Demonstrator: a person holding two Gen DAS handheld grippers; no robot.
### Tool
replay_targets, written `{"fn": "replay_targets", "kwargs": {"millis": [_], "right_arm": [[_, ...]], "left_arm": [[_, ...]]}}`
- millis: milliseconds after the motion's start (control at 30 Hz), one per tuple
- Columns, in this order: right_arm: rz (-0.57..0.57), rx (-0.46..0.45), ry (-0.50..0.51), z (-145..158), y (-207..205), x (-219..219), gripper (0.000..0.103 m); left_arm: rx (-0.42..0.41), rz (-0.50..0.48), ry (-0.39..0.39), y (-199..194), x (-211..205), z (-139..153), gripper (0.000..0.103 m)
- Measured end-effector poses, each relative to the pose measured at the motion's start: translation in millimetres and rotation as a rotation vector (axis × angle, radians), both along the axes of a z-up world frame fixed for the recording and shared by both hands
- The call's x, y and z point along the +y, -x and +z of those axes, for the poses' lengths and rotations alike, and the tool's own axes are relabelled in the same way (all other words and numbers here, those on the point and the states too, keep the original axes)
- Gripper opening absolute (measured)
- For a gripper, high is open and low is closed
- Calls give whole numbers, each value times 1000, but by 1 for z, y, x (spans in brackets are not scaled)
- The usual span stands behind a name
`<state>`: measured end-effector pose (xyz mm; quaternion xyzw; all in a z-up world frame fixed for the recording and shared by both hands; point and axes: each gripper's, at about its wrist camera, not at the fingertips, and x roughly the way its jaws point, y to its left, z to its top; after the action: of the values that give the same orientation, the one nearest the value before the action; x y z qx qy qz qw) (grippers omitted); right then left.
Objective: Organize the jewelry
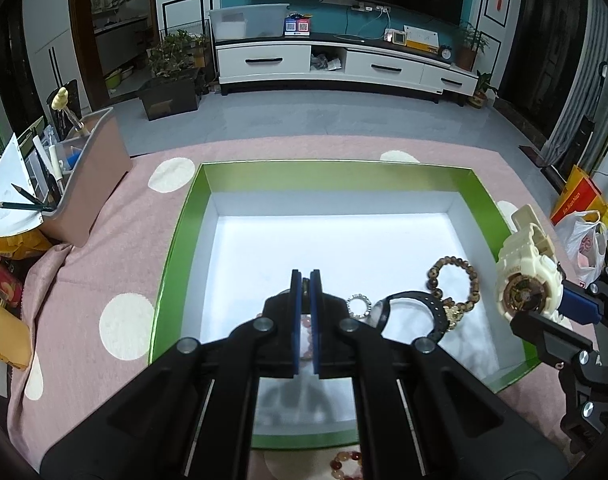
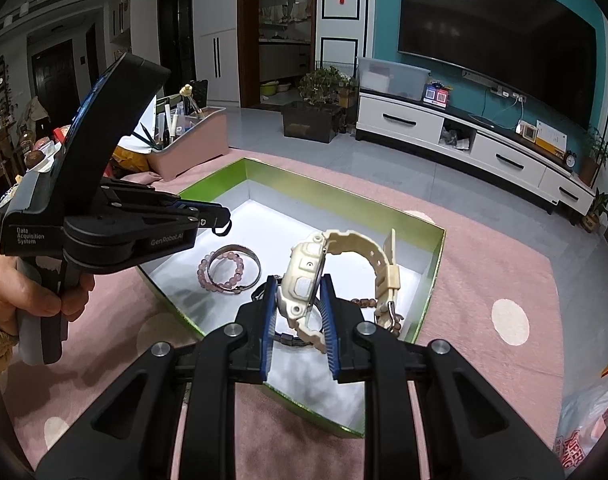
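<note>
A green box (image 1: 176,248) with a white inside lies on the pink cloth; it also shows in the right wrist view (image 2: 433,264). My left gripper (image 1: 305,276) hangs over the box with its jaws nearly together; a pink bead bracelet (image 1: 306,334) shows between the pads, lying below on the box floor (image 2: 220,270) beside a dark bangle (image 2: 250,258). My right gripper (image 2: 299,286) is shut on a cream watch (image 2: 304,276) held over the box's right edge (image 1: 525,280). A brown bead bracelet (image 1: 453,280), a black watch (image 1: 413,312) and a small silver ring (image 1: 359,304) lie in the box.
Another bead bracelet (image 1: 345,465) lies on the cloth in front of the box. A pink bin (image 1: 92,168) with pens stands at the left. A plastic bag (image 1: 585,244) sits at the right. A TV cabinet (image 1: 343,66) stands beyond the table.
</note>
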<state>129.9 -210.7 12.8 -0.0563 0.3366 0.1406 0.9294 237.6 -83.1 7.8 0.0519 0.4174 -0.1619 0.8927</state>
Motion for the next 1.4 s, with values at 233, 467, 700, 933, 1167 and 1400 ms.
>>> {"fn": "replay_targets", "kwargs": {"millis": [233, 467, 700, 933, 1167, 1400], "right_arm": [[-13, 30, -11, -5, -15, -3, 21], [-27, 69, -23, -13, -35, -7, 21], [-37, 103, -24, -20, -49, -6, 21], [-44, 116, -17, -23, -58, -4, 21], [-47, 128, -16, -26, -62, -4, 21], [-45, 130, -17, -28, -64, -3, 21]], "left_arm": [[12, 8, -11, -10, 1, -8, 3], [38, 15, -12, -21, 2, -16, 3], [63, 16, -21, -28, 0, -22, 3], [69, 24, -34, -33, -1, -26, 3], [69, 28, -46, -37, 0, -29, 3], [73, 29, -60, -39, -2, -34, 3]]}}
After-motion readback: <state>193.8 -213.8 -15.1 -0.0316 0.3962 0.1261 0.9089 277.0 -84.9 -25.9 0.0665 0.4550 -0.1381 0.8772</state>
